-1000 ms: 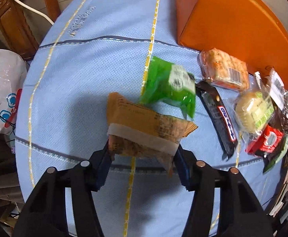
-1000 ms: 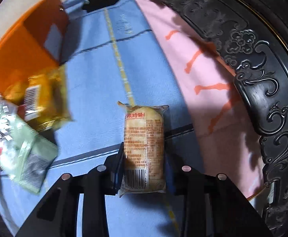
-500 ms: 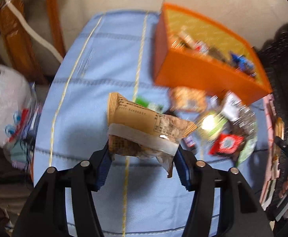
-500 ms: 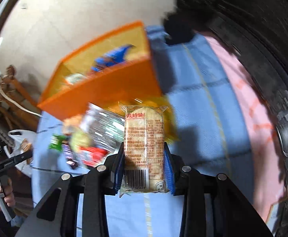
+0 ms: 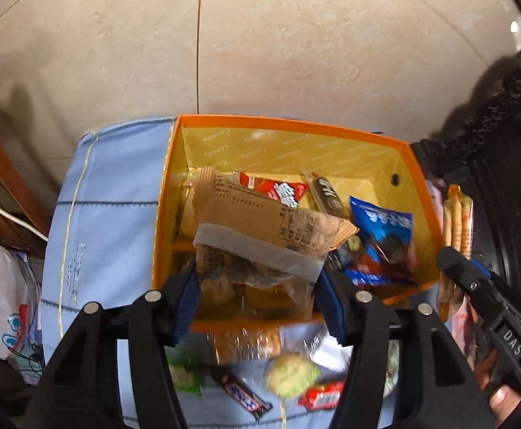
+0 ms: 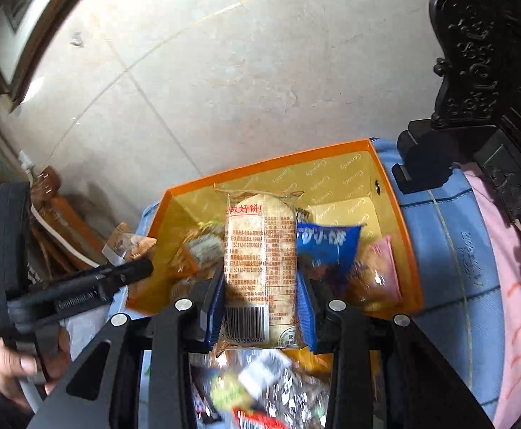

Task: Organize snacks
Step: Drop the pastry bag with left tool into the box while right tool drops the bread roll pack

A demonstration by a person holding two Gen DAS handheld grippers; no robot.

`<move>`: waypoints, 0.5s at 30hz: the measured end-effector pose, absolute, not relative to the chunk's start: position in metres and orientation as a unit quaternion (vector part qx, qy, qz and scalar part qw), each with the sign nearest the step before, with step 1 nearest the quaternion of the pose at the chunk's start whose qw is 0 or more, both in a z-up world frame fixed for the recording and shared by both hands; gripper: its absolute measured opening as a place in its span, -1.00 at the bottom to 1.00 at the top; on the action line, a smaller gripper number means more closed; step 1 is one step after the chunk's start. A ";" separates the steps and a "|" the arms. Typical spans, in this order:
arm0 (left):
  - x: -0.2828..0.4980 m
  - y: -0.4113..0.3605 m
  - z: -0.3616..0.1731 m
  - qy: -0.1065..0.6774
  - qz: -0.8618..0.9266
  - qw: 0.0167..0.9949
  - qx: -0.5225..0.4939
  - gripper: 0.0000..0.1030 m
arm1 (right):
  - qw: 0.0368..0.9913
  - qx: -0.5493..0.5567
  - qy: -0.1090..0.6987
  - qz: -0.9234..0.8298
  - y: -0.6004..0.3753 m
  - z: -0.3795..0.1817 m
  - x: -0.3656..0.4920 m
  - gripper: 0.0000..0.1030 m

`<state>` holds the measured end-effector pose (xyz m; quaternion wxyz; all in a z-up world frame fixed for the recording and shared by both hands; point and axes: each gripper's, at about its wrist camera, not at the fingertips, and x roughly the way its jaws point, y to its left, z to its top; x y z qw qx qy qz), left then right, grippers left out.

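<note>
1. The orange box (image 5: 289,123) stands open at the far end of the blue-clothed table (image 5: 110,214), its yellow-lined inside already holding several snack packs; both held packs hang in front of its mouth, so I judge the coming move a drop into it

2. The left gripper (image 5: 256,293) has its jaws set fairly wide and clamped on a brown-paper snack pack (image 5: 260,225); the pack lies crosswise between the pads, its long axis running side to side, and in the left wrist view it overlaps the box's near-left part

3. The right gripper (image 6: 260,307) has narrower jaws closed on a tall rice-cracker pack (image 6: 260,250), gripped at its barcode end; its long axis runs straight ahead along the fingers, and its far end shows against the box's back wall

4. Neither hand looks clearly nearer; the right gripper appears beside the box's right wall, so the two packs should land apart

5. Loose snacks (image 5: 289,375) lie on the cloth just before the box's near wall, blurred, not yet gathered
</note>
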<state>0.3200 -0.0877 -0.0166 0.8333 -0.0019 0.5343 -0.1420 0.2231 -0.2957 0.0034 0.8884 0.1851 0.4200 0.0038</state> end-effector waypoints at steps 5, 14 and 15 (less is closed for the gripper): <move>0.334 -0.091 -0.040 0.561 -0.118 0.820 -0.013 0.50 | 0.879 0.187 0.439 -0.014 -0.290 -0.019 0.248 -0.14; 0.298 -0.044 -0.029 0.540 -0.098 0.836 -0.016 0.82 | 0.881 0.212 0.422 -0.036 -0.305 -0.018 0.196 0.55; 0.292 -0.037 -0.029 0.539 -0.092 0.837 -0.014 0.83 | 0.879 0.216 0.423 -0.038 -0.309 -0.019 0.190 0.61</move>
